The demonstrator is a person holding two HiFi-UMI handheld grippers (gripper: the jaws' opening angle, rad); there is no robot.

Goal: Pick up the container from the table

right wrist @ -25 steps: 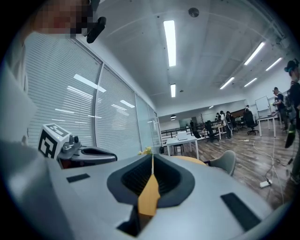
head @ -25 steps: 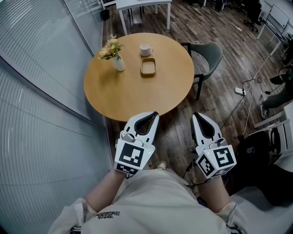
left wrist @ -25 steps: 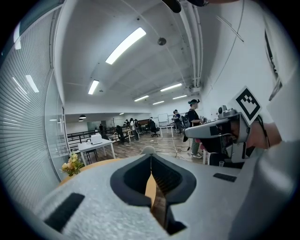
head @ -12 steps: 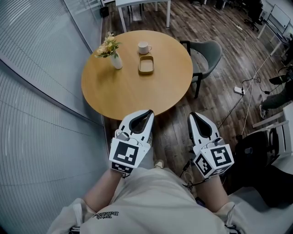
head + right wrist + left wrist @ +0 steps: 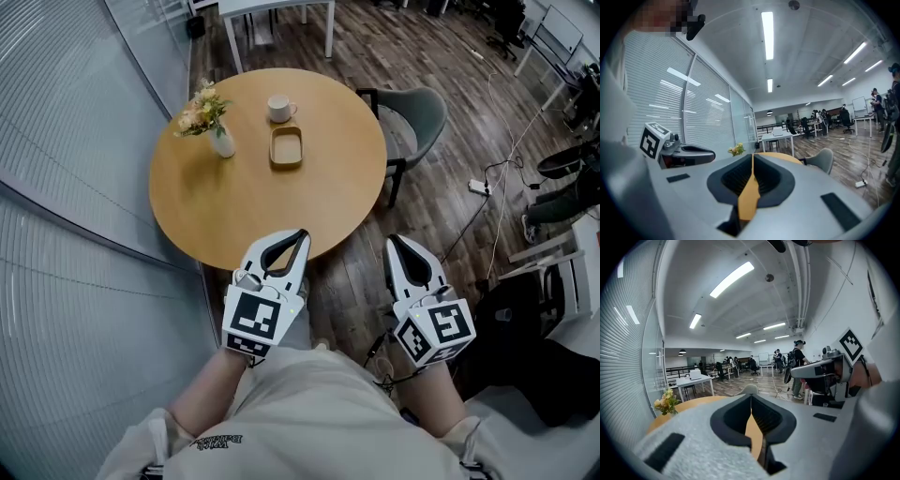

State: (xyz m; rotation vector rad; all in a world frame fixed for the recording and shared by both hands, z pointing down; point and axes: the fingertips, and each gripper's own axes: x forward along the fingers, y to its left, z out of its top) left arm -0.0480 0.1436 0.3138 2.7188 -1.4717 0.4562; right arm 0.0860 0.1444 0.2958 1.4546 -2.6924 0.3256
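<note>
The container (image 5: pixel 286 147), a shallow tan rectangular tray, lies on the far part of the round wooden table (image 5: pixel 244 202), just in front of a white cup (image 5: pixel 278 109). Both grippers hover side by side at the table's near side, well short of the container. My left gripper (image 5: pixel 301 234) is shut and empty, its tip over the table's near rim. My right gripper (image 5: pixel 393 241) is shut and empty too, over the wooden floor to the right of the table. The container is hidden in both gripper views; the left gripper (image 5: pixel 751 395) and right gripper (image 5: pixel 752 155) show their jaws meeting.
A white vase of flowers (image 5: pixel 211 122) stands left of the container. A grey chair (image 5: pixel 419 114) sits at the table's right, a white desk (image 5: pixel 272 9) beyond it. A glass wall with blinds (image 5: pixel 75 187) runs along the left. Cables and a power strip (image 5: pixel 478 187) lie on the floor.
Both grippers have moved forward toward the table; the left tip now reaches over its near rim. Both stay shut.
</note>
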